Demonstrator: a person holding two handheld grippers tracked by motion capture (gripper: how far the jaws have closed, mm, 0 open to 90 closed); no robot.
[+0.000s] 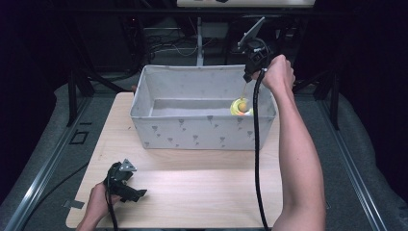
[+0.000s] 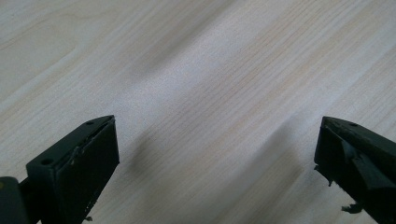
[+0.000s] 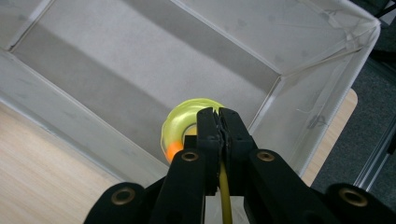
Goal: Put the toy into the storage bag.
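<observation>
My right gripper (image 1: 246,79) hangs over the far right corner of a soft-sided fabric bin (image 1: 202,132), its two black jaws clenched on a thin yellow cord (image 3: 224,196) that runs down between them. From that cord dangles a round toy (image 1: 241,106): a translucent yellow-green ring with a glossy, rubbery look, a pale ball-like middle and an orange patch on its lower edge. In the high view the toy hangs inside the bin, close to the right wall and near the front one; whether it touches the floor of the bin I cannot tell. In the right gripper view the ring (image 3: 187,126) sits just beyond my jaw tips, above the pale grey floor.

The bin is rectangular, its light grey cloth walls printed with small dark motifs, the rim slightly slack. It stands on a pale wooden table (image 1: 192,192) with fine straight grain and rounded corners.

My left gripper (image 1: 140,194) rests low at the near left of the table, well apart from the bin, a grey three-cornered plate on top. In the left gripper view its matte black, blocky jaws stand wide apart with bare wood (image 2: 210,93) between them, grasping nothing.
</observation>
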